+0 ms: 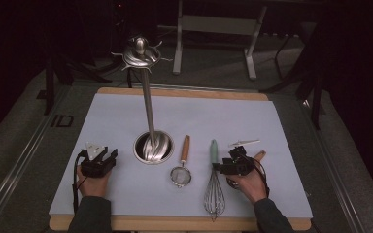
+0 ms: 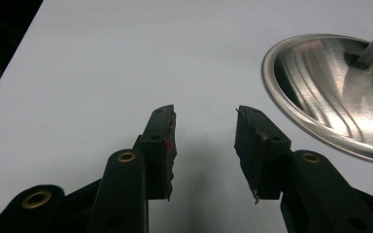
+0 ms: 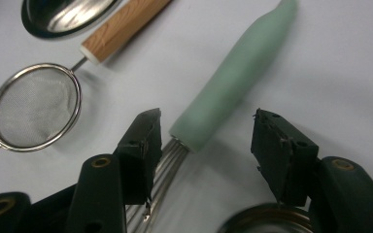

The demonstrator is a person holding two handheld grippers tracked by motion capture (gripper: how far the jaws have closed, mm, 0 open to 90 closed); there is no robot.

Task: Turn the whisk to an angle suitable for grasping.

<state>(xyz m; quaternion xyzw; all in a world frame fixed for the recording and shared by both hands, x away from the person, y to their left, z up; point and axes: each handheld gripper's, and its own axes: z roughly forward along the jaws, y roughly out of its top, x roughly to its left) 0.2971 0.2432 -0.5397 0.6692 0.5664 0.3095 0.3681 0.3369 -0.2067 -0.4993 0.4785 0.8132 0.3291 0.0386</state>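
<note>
Reaching for whisk (image 3: pixel 233 73)
Lying at bench's 5 o'clock, right of strainer (image 3: pixel 34 107). Right gripper (image 3: pixel 204 136) jaws wide, empty, straddling handle base; lower squarely before closing. Left gripper (image 2: pixel 204 141) open, empty.

Letters "ID" (dim, pale), on dark floor strip (image 1: pixel 61 121), left of table

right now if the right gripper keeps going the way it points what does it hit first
Probably the whisk: the open right gripper has the whisk's green handle lying between its jaws, untouched.
</note>
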